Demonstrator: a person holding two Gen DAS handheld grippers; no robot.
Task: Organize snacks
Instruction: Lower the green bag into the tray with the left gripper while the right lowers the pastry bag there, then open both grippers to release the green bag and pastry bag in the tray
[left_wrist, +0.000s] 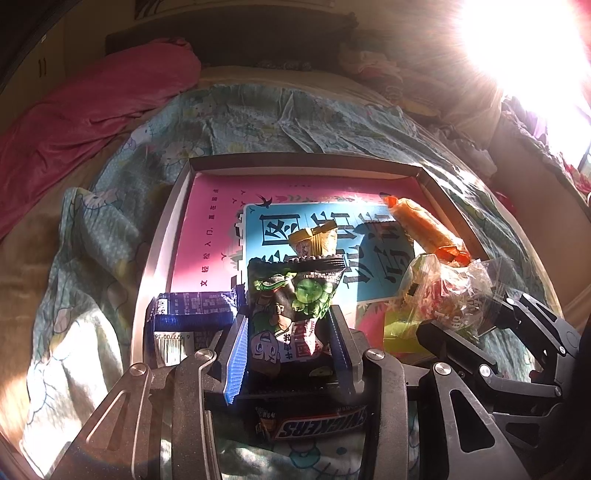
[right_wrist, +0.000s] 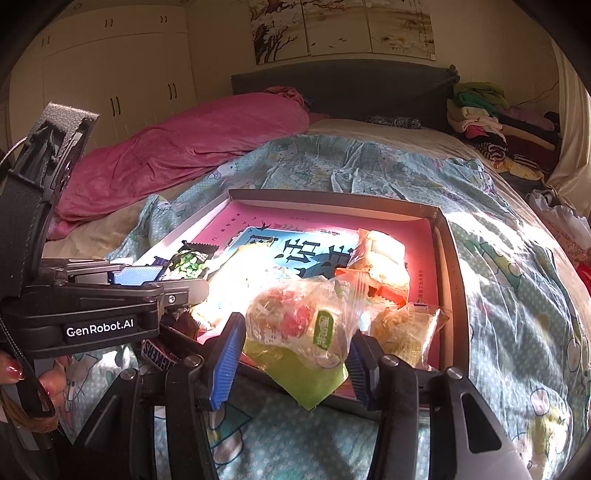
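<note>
A shallow cardboard box (left_wrist: 168, 236) with a pink and blue printed bottom lies on the bed. My left gripper (left_wrist: 290, 332) is shut on a black packet of green peas (left_wrist: 295, 291), held over the box's near edge. Beside it on the right, my right gripper (right_wrist: 291, 350) is shut on a clear bag of red and green snacks (right_wrist: 299, 325). In the box lie a blue packet (left_wrist: 188, 317), a small yellow packet (left_wrist: 314, 240), an orange wrapped snack (left_wrist: 424, 229) and a yellowish packet (right_wrist: 406, 332). A Snickers bar (left_wrist: 317, 424) lies on the bedspread under the left gripper.
The box rests on a pale blue cartoon bedspread (right_wrist: 498, 277). A pink blanket (right_wrist: 177, 147) is bunched at the left. Folded clothes (right_wrist: 480, 110) are piled at the far right by the headboard. A hand with red nails (right_wrist: 14, 369) holds the left gripper. Strong sun glares from the upper right.
</note>
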